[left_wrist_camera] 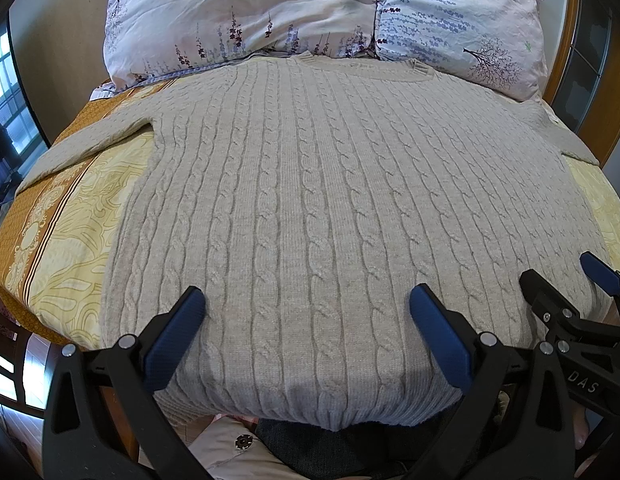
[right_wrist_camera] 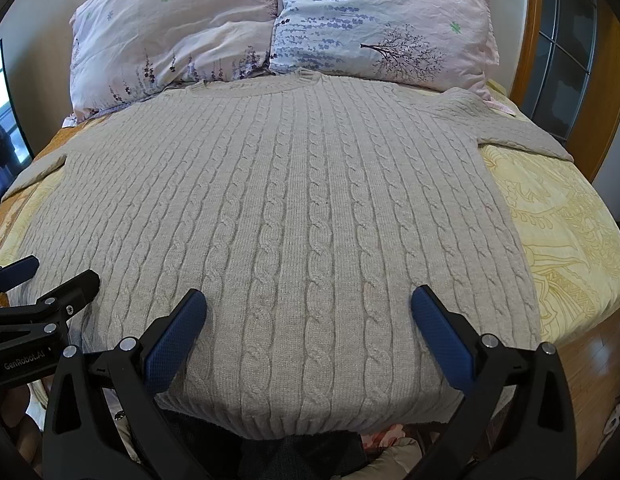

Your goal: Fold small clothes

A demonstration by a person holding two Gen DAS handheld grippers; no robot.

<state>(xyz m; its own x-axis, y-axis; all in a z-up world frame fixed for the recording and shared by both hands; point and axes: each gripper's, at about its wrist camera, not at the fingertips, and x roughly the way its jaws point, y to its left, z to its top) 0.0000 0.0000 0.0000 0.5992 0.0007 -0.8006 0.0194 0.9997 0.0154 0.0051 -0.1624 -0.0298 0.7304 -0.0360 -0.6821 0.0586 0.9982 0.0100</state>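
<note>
A beige cable-knit sweater lies flat and spread out on the bed, collar at the far end by the pillows, sleeves out to both sides, hem hanging over the near edge; it also fills the right wrist view. My left gripper is open and empty, hovering over the hem on the left half. My right gripper is open and empty over the hem on the right half. Each gripper shows at the edge of the other's view: the right one, the left one.
The bed has a yellow patterned sheet, also seen right of the sweater. Two floral pillows lie at the head. A wooden headboard frame stands at the right. A window is at the left.
</note>
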